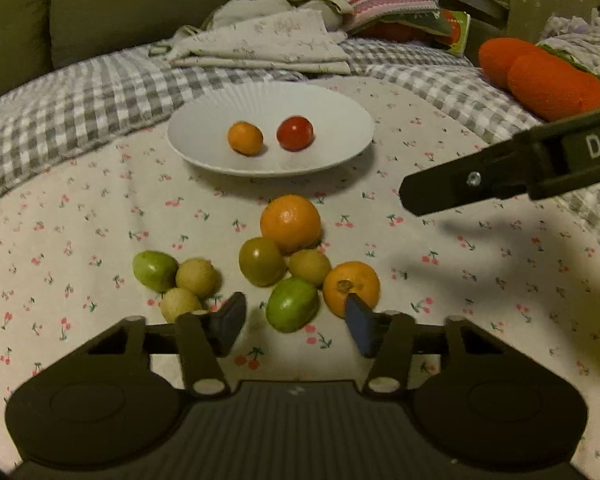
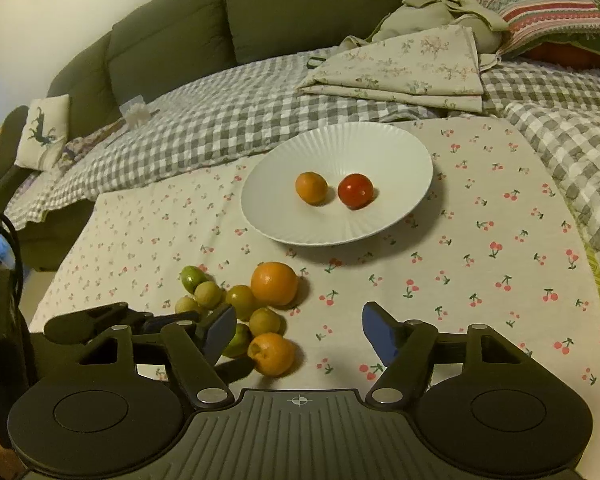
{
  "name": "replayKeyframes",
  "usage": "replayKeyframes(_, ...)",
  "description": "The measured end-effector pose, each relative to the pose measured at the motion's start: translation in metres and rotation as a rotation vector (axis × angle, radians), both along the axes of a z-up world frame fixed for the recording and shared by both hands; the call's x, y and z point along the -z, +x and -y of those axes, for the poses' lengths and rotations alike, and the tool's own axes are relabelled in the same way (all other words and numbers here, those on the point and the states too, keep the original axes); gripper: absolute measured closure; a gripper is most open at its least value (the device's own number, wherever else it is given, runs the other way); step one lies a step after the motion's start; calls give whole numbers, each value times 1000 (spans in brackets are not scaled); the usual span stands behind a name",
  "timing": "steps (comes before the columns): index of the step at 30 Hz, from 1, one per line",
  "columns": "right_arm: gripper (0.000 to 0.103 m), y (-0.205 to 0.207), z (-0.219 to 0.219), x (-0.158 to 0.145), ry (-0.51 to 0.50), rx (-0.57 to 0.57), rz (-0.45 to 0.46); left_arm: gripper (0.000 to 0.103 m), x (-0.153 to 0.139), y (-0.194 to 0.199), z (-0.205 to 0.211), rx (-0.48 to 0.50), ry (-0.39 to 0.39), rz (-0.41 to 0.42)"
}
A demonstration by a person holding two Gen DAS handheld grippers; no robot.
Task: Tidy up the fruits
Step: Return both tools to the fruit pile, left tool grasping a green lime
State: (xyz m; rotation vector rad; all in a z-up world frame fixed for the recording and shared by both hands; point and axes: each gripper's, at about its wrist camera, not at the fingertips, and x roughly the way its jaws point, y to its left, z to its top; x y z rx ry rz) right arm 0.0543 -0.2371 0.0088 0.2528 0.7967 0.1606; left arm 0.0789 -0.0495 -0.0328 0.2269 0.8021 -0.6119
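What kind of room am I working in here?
Most likely a living room or bedroom at home. A green sofa stands behind, folded sheets and a striped pillow lie on a checked blanket, and the fruit sits on a cherry-print cloth spread over it.

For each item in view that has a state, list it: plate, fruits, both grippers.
White ribbed plate: holds two fruits.
Small orange fruit: on plate.
Red tomato: on plate.
Green, yellowish and orange fruit pile: loose on cherry-print cloth.
Left gripper: open, empty, above the pile.
Right gripper: open, empty.
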Motion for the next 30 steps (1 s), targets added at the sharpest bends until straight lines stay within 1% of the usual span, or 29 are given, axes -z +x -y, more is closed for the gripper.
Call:
replayKeyframes(5,33,0,3,0,1,5,4,57,-3,3,-7,14,13,12)
replayKeyframes(8,33,1,2,0,-2,0,2,57,-1,6,-8,55,29,-4)
replayKeyframes(11,33,1,1,1,-7,-7,-1,57,1,6,-9,78,36,3)
replayKeyframes(15,34,2,0,2,-11,-6,2,59,12,3,4,110,93,16)
replayKeyframes(16,34,3,0,2,-11,-6,-1,59,14,3,7,107,103,24)
replayKeyframes(18,37,3,-1,4,-14,-10,-5,61,15,5,8,96,94,35)
replayKeyframes(21,38,4,-3,6,-20,-16,-9,71,17,8,10,81,78,46)
replayKeyframes(22,40,5,-4,8,-22,-18,-11,78,19,8,12,85,72,47)
replayKeyframes(24,43,6,-6,10,-27,-23,-16,78,17,4,14,90,86,61)
replayKeyframes(26,45,9,-8,15,-32,-26,-25,78,12,5,11,74,75,42)
replayKeyframes(28,51,11,-8,19,-36,-24,-39,78,2,7,1,24,35,13)
replayKeyframes(30,53,13,-8,24,-41,-24,-51,78,-8,8,-10,-39,4,-5)
